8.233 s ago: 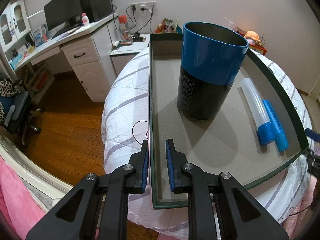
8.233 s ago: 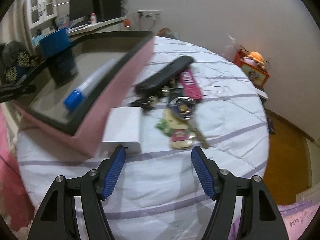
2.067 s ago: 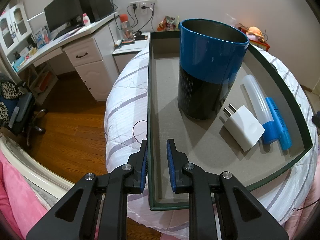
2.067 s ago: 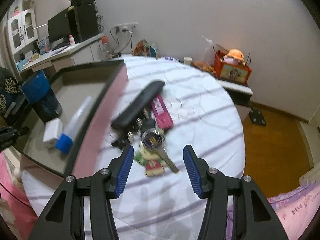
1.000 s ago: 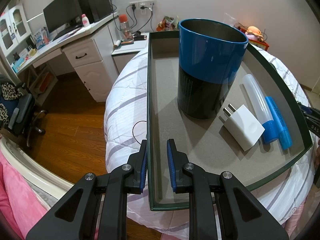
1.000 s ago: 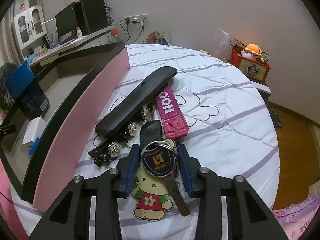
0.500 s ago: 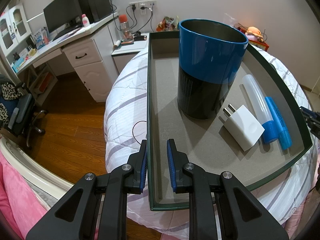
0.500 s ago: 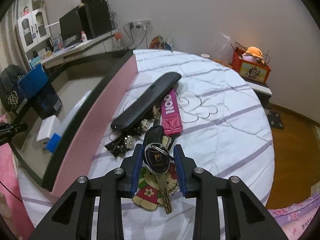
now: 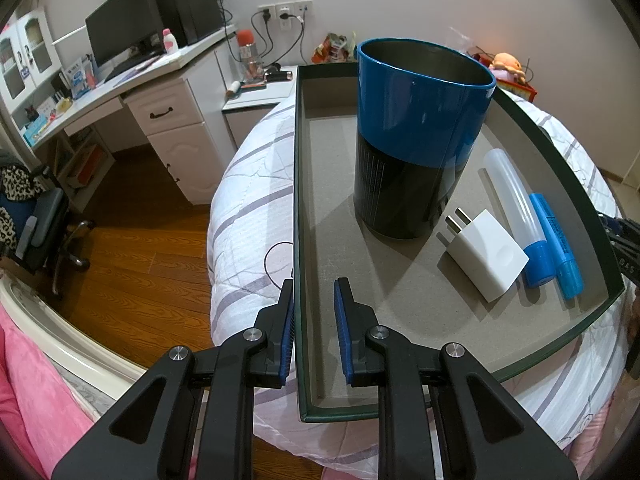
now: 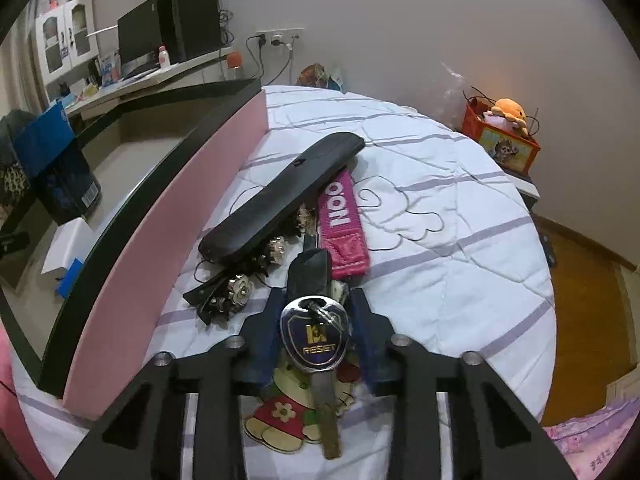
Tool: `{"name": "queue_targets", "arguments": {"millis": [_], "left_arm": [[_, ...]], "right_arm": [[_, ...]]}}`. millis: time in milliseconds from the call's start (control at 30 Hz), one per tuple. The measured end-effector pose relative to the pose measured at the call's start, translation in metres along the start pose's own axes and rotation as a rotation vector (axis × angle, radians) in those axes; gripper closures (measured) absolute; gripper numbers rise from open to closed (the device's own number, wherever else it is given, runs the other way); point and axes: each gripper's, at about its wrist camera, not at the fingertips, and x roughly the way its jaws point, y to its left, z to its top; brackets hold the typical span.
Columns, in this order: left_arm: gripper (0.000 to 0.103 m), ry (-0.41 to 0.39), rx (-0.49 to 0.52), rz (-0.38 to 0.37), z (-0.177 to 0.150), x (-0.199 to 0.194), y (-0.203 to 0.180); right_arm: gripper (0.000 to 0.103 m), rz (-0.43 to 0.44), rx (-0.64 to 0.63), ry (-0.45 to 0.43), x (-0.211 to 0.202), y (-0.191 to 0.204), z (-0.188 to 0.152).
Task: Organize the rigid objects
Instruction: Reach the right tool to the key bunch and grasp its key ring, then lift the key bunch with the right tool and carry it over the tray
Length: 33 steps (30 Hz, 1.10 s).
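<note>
A bedroom with wood flooring held a round bed under a white quilt striped in lilac, and a white desk with a monitor stood by the far wall. A shallow tray, dark-rimmed, pink outside and lined with grey board, lay along the bed's left edge. In it stood a tall blue-and-black can; beside it lay a white plug adapter, a clear tube and a blue marker. A long black case and a pink strap lay mid-bed. The left gripper pinched the tray's left wall. The right gripper had just been closing, its jaws clamping the key bunch near the bed's near edge.
</note>
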Motion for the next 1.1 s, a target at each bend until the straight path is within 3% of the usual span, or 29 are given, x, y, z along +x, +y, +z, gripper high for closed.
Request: {"name": "queue_targets", "arguments": {"millis": [567, 667, 900, 1100], "left_arm": [[0.086, 0.000, 0.002, -0.003, 0.001, 0.001, -0.001], [0.086, -0.001, 0.002, -0.002, 0.001, 0.001, -0.001], [0.086, -0.001, 0.003, -0.003, 0.001, 0.001, -0.001], [0.086, -0.002, 0.002, -0.004, 0.001, 0.001, -0.001]], "right_arm": [[0.080, -0.005, 0.005, -0.107, -0.048, 0.005, 0.006], [0.080, 0.011, 0.008, -0.098, -0.051, 0.006, 0.008], [0.080, -0.013, 0.008, 0.015, -0.018, 0.009, -0.010], [0.077, -0.019, 0.018, 0.006, -0.016, 0.009, -0.013]]}}
